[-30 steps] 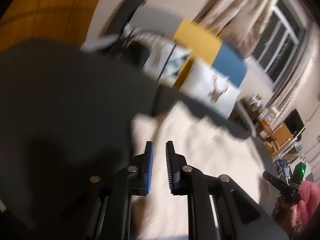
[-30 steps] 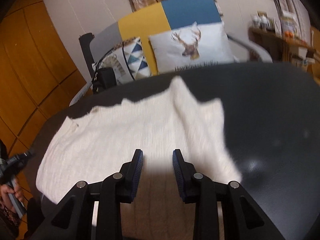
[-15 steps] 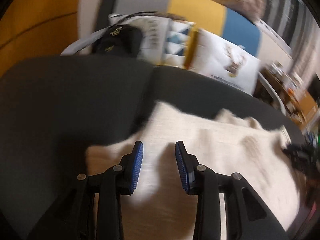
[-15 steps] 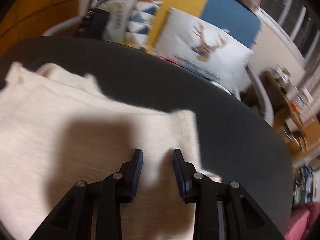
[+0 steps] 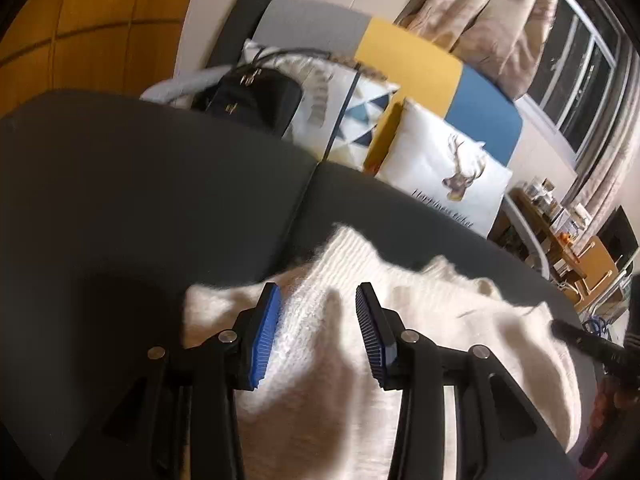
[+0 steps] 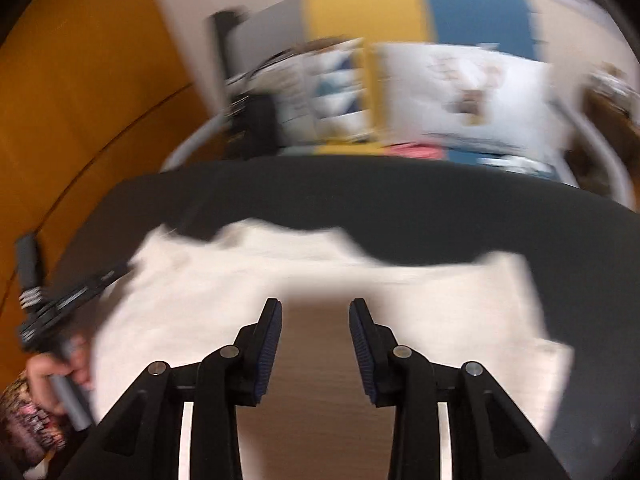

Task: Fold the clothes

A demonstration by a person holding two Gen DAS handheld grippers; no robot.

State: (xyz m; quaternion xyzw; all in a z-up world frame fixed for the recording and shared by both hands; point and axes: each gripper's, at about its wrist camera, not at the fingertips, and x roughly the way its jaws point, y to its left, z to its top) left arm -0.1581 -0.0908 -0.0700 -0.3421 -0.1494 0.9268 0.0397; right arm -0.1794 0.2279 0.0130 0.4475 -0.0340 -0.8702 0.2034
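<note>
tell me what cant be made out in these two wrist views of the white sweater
- Right wrist view: motion blur smears the white sweater and the cushions.
- Both views: the sweater's near part is hidden by the gripper fingers.
- Left wrist view: the right gripper is cut off by the edge.

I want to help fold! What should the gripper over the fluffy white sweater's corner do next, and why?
Probably lower the left gripper and close it on the cream sweater. Its jaws, just opening, stand apart over the rumpled corner and pinch nothing yet.
</note>
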